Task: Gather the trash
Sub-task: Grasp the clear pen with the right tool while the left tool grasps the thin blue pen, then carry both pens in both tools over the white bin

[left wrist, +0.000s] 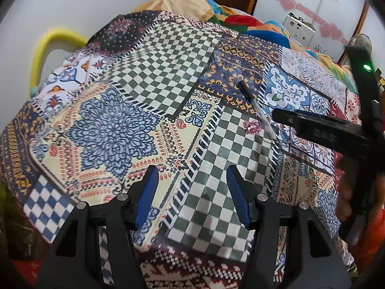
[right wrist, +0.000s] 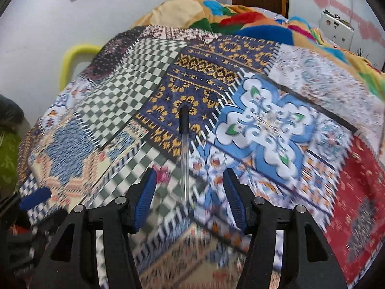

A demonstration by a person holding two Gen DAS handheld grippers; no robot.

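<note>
The right gripper (right wrist: 189, 190) hangs half open and empty, its blue pads astride the pen (right wrist: 184, 149) on the patterned cloth (right wrist: 276, 125); the left gripper (left wrist: 192, 192) (also open, holding nothing) hovers over bare checks. The thin pen may roll away if one pad touches first.

Black jaws, ribbed blue pads (left wrist: 146, 197)
</note>
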